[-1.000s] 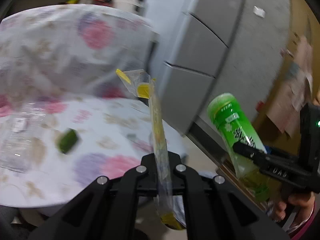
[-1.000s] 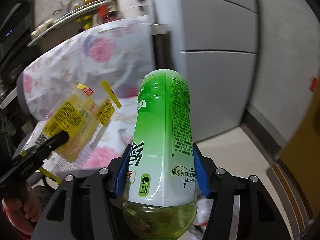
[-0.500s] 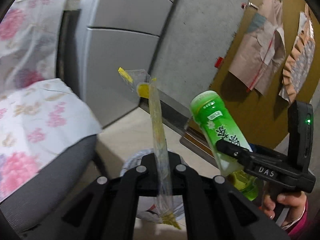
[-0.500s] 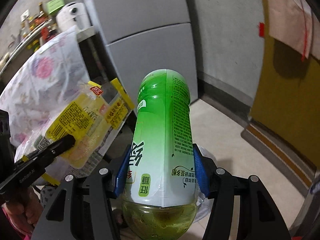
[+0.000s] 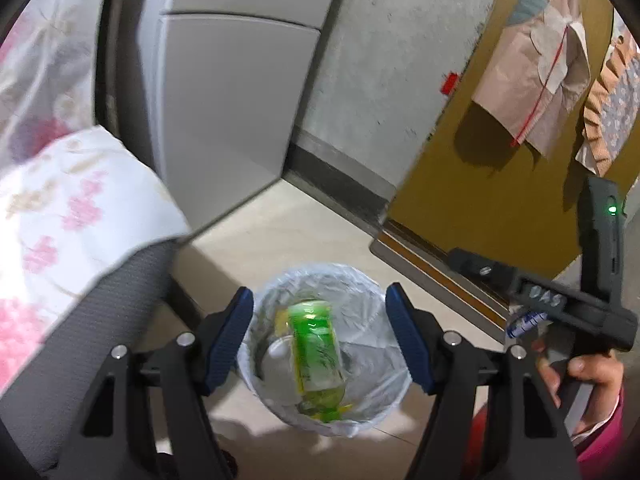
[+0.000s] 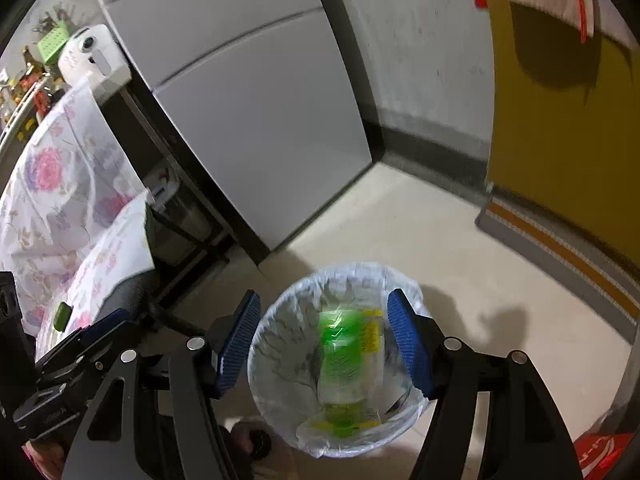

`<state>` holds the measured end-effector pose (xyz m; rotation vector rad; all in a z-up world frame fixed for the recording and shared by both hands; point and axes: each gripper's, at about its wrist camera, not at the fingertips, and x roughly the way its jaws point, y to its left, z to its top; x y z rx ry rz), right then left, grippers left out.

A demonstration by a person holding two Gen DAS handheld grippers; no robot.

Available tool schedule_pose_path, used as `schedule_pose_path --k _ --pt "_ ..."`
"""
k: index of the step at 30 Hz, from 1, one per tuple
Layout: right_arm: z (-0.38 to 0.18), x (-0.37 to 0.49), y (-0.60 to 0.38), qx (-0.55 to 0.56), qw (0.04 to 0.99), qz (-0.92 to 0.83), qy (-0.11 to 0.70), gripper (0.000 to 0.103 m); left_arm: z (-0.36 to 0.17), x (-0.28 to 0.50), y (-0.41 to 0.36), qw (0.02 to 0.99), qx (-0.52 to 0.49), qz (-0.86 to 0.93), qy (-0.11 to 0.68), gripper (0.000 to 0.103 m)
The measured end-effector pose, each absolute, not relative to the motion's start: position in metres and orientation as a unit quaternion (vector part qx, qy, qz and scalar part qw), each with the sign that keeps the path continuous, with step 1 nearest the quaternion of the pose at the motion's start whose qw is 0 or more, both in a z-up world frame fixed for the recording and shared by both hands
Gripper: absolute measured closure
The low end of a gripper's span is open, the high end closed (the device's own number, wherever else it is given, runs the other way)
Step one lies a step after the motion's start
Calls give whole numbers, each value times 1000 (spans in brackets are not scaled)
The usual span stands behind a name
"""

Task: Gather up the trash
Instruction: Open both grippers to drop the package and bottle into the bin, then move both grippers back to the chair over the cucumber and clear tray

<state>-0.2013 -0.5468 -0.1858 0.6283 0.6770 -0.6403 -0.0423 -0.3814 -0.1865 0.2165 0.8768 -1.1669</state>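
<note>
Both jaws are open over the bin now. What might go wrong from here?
1. The green bottle lies slanted across the lined bin, so later trash may pile up against it or spill.
2. Both the left gripper and right gripper hang close above the thin liner; dipping lower might snag it.
3. A small green item remains on the floral cloth and is easy to overlook.

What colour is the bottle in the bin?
The bottle in the bin is bright green, clearest in the left wrist view.
</note>
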Motion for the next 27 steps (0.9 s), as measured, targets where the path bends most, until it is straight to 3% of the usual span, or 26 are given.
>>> schedule_pose_path --k 11,27 --pt "-109 -152 -477 191 912 -244 268 36 -143 -5 -277 823 100 -442 343 36" --pt "-108 13 -299 95 937 -31 335 37 -132 75 -64 913 36 -200 355 35"
